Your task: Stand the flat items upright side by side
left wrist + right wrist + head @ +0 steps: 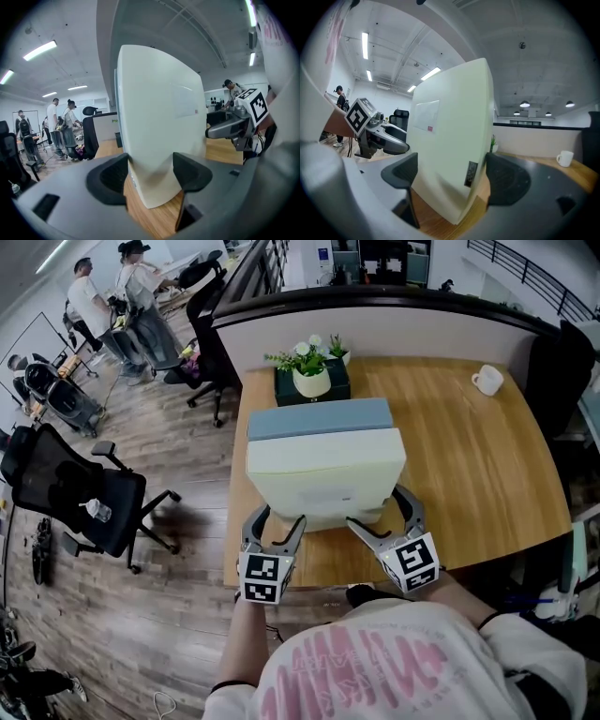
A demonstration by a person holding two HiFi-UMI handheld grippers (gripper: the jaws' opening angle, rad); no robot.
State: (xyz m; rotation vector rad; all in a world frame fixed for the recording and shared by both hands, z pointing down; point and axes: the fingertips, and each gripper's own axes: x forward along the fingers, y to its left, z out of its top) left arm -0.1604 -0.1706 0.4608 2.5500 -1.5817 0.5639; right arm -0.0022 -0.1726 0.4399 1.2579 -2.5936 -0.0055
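Floor, far left: an office chair [84, 493] is seen on the wood floor, well apart from the tabletop [469, 465]; people [94, 306] are seen standing farther off.
Left tongs [277, 526] [150, 173]: they are clamped on the lower left corner of the pale box [323, 474] [159, 117], with a dark pad seated against each side of it.
Pale box: it is held upright on its long edge close to the near edge of the tabletop, its broad face turned to the person. Its lower corner is seen down on the wood in the left gripper view. A small label with a red mark is carried on the near face.
Blue-grey box [319, 416]: it is stood upright just behind the pale box, face to face with it; whether the two touch cannot be told.
Plant: a potted plant [311, 381] is set on a dark green box [337, 390] on the far side, behind the two upright boxes.
Right tongs [377, 510] [452, 176]: they are clamped on the lower right corner of the pale box [450, 131], the pads set on either side of it. A barcode sticker is seen on the narrow edge beside the right-hand pad.
Mug [487, 380] [565, 158]: a white mug is placed at the far right of the tabletop, well apart from the boxes.
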